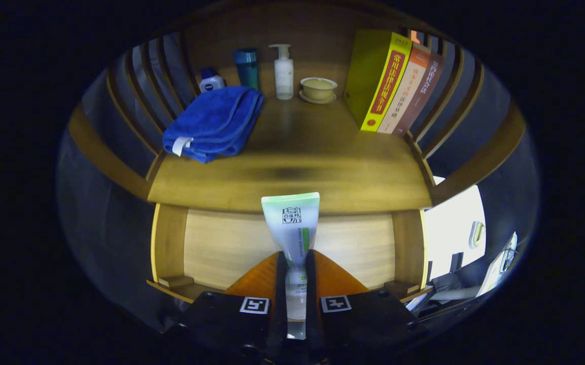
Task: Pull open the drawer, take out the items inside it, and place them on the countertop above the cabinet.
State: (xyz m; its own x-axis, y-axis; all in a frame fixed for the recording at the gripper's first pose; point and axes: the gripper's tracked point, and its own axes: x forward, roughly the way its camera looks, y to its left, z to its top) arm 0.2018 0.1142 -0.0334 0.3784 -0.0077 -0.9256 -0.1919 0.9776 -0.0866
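Gripper (296, 276) closed on tube (292, 228), both fingers pressing its lower body — long axis runs straight ahead, crimped end leading. Desk (297, 172) lies just beyond tube tip (bare stretch between blue towel (216, 121) and books (393, 81)) — judged drop zone.

The tube's (292, 228) lower end is hidden between the fingers (281, 284); the bottle (211, 81) is partly covered by the towel (216, 121).

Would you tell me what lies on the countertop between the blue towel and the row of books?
In the gripper view, bare countertop separates the blue towel from the books. The gripper holds a tube.
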